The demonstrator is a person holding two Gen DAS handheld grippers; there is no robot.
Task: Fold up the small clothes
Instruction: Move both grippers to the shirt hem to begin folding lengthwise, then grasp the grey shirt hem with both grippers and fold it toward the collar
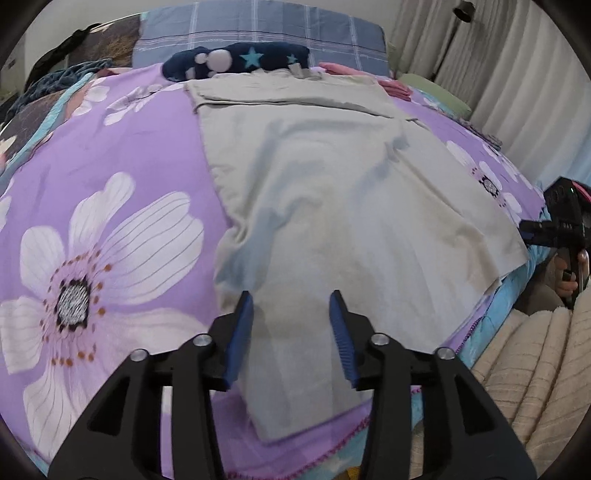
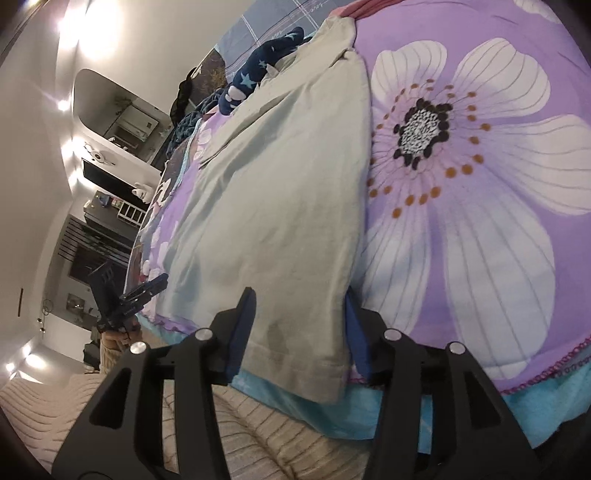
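the left claw (image 1: pixel 293 314) hangs just above the near end of a pale grey garment (image 1: pixel 332 206), its blue pads (image 1: pixel 240 332) spread apart with only cloth below them and nothing pinched. the garment's near hem lies by the edge of the bed, where the purple flowered bedspread (image 1: pixel 110 229) ends in a turquoise border.

the right claw (image 2: pixel 299 321) sits at the garment's other near corner (image 2: pixel 325 369), which droops over the bed's edge. one blue pad (image 2: pixel 242 325) shows on the left of the cloth, the other is partly hidden behind its fold; the cloth lies between them, but whether they press on it cannot be told.

further off, the garment stretches flat up the bed, with one long side folded inward and a folded band across its far end. beyond it lie a navy star-printed cloth (image 1: pixel 236 59), a pink folded piece (image 1: pixel 391 86) and a blue checked pillow (image 1: pixel 258 26). pale curtains (image 1: pixel 498 66) hang at the right.
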